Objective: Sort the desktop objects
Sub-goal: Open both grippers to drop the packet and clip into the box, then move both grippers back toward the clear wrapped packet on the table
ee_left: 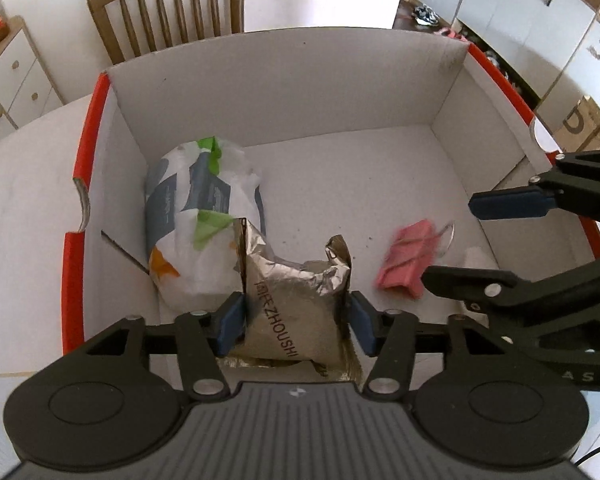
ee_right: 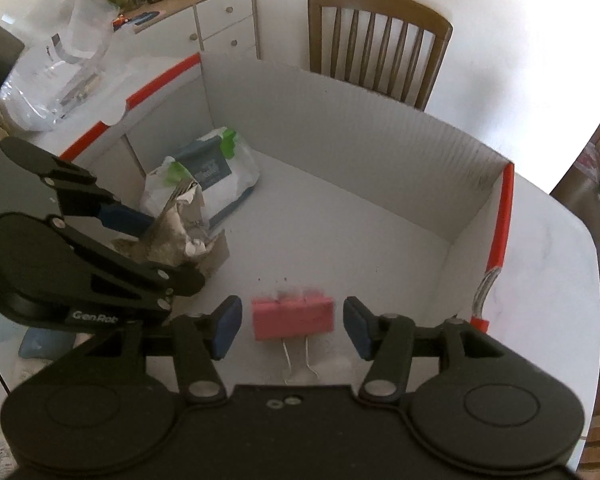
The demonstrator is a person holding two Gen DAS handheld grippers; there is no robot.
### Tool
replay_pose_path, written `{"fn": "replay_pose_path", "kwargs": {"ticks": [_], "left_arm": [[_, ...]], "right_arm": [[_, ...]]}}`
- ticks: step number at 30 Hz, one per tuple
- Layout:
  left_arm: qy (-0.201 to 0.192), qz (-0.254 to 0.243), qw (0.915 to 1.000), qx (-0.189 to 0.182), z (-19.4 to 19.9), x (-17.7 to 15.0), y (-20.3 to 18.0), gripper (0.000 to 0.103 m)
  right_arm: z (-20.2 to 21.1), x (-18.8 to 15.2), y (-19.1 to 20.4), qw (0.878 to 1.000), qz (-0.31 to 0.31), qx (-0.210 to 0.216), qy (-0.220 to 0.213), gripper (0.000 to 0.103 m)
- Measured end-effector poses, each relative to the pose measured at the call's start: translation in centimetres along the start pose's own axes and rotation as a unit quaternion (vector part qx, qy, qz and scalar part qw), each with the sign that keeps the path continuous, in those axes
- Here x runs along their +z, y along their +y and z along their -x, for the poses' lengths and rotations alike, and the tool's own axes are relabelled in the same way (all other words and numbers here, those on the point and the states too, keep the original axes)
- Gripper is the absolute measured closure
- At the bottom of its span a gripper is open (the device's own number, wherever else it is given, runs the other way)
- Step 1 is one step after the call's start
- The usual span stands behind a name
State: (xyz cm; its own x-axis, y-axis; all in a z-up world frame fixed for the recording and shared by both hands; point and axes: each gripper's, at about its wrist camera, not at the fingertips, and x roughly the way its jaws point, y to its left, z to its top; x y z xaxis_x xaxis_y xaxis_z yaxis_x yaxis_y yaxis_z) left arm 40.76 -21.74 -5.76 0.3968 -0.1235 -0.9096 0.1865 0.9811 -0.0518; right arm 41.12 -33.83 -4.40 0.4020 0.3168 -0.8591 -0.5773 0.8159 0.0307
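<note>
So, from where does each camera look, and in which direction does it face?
Left wrist: sits on the left gripper, looking down into the white box; its fingers clamp the foil packet; the right gripper enters from the right.
Right wrist: sits on the right gripper, facing the box and the chair; its open fingers flank the pink binder clip; the left gripper shows at left.
Shared: box, packet, clip, wipes pack.

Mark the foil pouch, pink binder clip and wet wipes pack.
foil pouch point(ee_left: 296, 320): left wrist view, printed front face.
pink binder clip point(ee_right: 293, 319): right wrist view, pink body.
wet wipes pack point(ee_left: 188, 216): left wrist view, top face.
</note>
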Motion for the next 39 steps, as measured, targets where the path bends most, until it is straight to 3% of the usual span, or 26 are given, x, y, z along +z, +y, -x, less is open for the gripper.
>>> {"fn": "replay_pose_path", "kwargs": {"ticks": [3, 5, 9, 13, 16, 31, 39], "left_arm": [[-0.006, 0.01, 0.9999, -0.002, 0.3, -0.2, 0.3, 0.039], [-0.014, 0.016, 0.9998, -0.003, 0.8, -0.2, 0.6, 0.035], [-0.032, 0.023, 0.9992, -0.013, 1.8, -0.4, 0.9, 0.029], [-0.053, 0.032, 0.9979, -0.021, 3.0, -0.9, 1.2, 0.026], [-0.068, 0.03, 0.997, -0.022, 3.9, -0.6, 0.8, 0.016], [-0.13, 0.015, 0.9913, -0.018, 8.9, -2.6, -0.1, 0.015], [-0.154, 0.003, 0.987, -0.047, 11.7, -4.1, -0.4, 0.015]], "right_arm": [[0.6, -0.1, -0.1, 1.0, 0.004, 0.001, -0.011, 0.039], [1.1, -0.2, -0.2, 1.0, 0.004, 0.004, -0.018, 0.029], [2.4, -0.4, -0.3, 0.999, 0.011, 0.016, -0.029, 0.029], [3.7, -0.7, -0.1, 0.999, 0.024, 0.019, -0.044, 0.021], [4.5, -1.0, -0.3, 0.998, 0.026, 0.024, -0.049, 0.018], [9.6, -2.9, 1.0, 0.994, 0.042, 0.013, -0.098, 0.007], [12.7, -4.7, 2.6, 0.993, 0.026, 0.012, -0.118, 0.006]]}}
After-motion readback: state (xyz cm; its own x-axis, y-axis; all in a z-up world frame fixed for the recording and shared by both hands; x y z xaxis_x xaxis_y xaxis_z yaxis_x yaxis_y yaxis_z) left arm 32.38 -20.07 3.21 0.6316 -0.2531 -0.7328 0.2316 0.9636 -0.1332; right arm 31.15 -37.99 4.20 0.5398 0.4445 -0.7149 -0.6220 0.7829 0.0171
